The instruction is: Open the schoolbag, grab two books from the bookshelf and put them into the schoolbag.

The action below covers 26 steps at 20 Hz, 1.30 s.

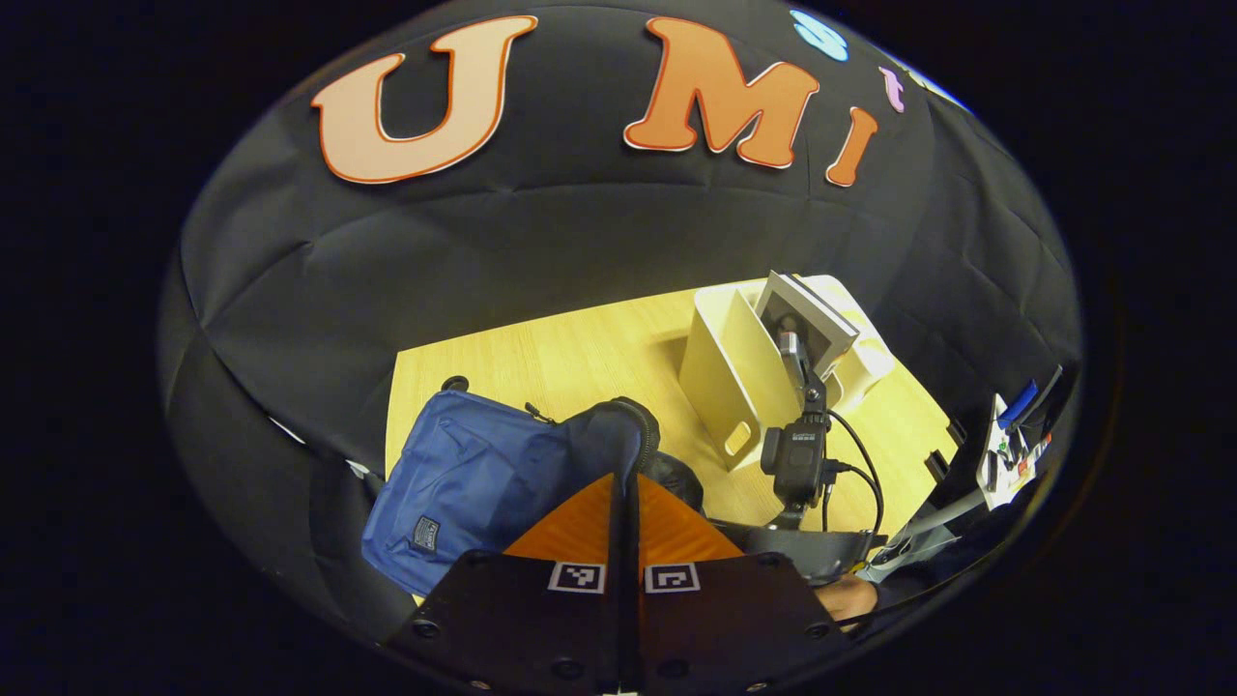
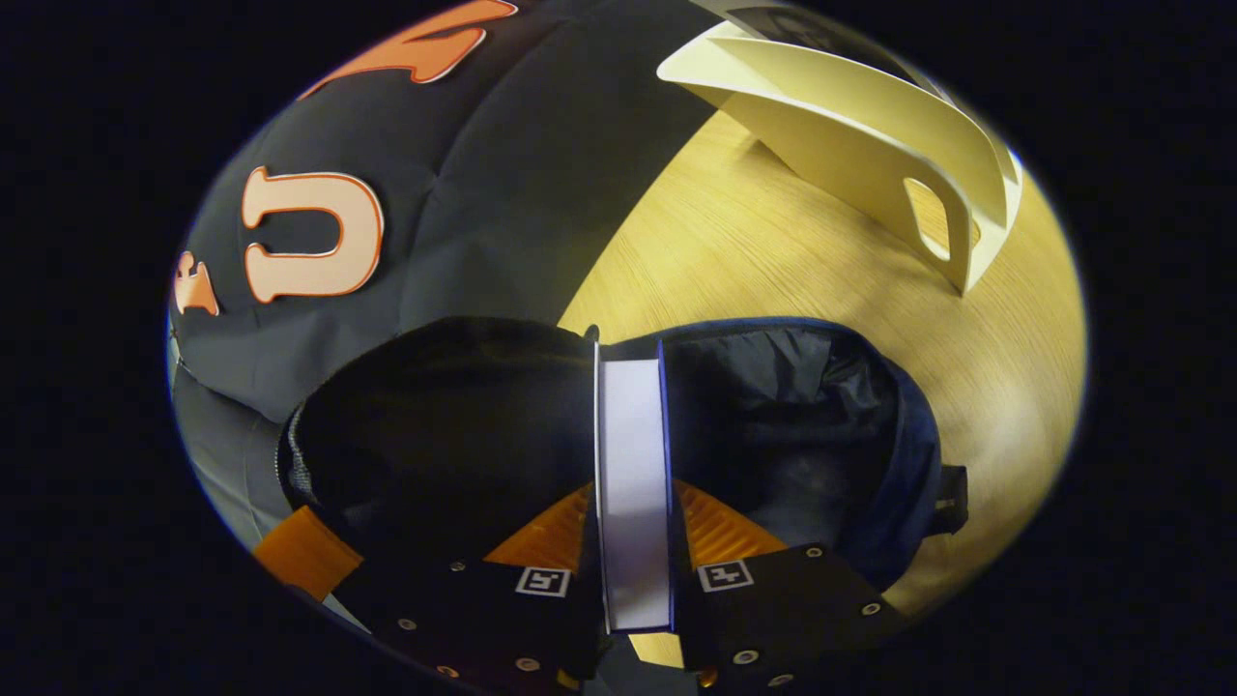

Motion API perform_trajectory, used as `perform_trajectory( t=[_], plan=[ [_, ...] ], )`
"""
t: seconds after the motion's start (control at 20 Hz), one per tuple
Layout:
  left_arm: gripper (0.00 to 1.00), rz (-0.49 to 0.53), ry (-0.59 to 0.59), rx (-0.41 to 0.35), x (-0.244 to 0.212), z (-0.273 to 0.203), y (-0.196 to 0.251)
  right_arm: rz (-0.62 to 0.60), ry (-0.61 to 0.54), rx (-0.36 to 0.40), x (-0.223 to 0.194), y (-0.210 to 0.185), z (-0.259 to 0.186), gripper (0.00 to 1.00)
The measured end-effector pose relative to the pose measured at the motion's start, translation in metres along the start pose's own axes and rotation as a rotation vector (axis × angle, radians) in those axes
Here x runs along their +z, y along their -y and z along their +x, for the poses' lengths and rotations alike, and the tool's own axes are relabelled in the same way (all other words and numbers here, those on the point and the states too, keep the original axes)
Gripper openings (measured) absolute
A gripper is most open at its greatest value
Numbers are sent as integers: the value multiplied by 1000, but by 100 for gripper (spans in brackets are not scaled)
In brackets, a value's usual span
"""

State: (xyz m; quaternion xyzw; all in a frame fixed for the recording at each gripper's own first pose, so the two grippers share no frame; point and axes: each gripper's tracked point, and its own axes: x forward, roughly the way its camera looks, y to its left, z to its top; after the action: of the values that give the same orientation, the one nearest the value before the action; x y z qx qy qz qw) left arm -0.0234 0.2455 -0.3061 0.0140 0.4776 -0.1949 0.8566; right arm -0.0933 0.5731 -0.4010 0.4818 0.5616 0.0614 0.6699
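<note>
The right gripper (image 2: 633,541) clamps a book (image 2: 633,464) edge-on, white page block showing, its long axis running straight ahead into the open blue schoolbag (image 2: 821,416). The left gripper (image 1: 626,503) pinches the bag's flap, jaws closed on it. Beyond the schoolbag stands the cream bookshelf (image 1: 734,377) on the wooden table (image 1: 580,358). No writing is legible.

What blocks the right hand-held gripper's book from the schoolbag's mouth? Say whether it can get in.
Probably nothing, so likely yes. The right hand-held gripper, shut on the book, points it at the schoolbag, whose mouth gapes with lining bare on both sides; nothing crosses it.
</note>
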Motion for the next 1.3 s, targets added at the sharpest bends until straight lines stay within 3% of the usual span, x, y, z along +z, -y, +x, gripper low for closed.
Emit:
perform_trajectory(
  t=[0.2, 0.25, 0.3, 0.4, 0.65, 0.9, 1.3],
  plan=[
    [1, -37, 16, 12, 6, -1, -7, -10, -67, 12, -8, -1, -11, 43],
    [1, -40, 23, 18, 7, -1, -9, -24, -61, 2, -5, 1, -14, 67],
    [1, -44, 25, 18, 6, -3, -10, -35, -56, 1, -1, 3, -19, 80],
    [1, -68, 33, 13, 6, -2, -10, -33, -60, 3, 4, 7, -24, 95],
    [1, -84, 40, 17, 4, -2, -9, -42, -104, 15, 1, 7, -38, 96],
    [1, -66, 29, 32, 1, 0, -7, -116, -34, -1, 28, 10, -68, 97],
    [1, -54, 24, 34, -1, 5, 3, -387, 199, -187, 115, 28, -145, 97]
  ],
)
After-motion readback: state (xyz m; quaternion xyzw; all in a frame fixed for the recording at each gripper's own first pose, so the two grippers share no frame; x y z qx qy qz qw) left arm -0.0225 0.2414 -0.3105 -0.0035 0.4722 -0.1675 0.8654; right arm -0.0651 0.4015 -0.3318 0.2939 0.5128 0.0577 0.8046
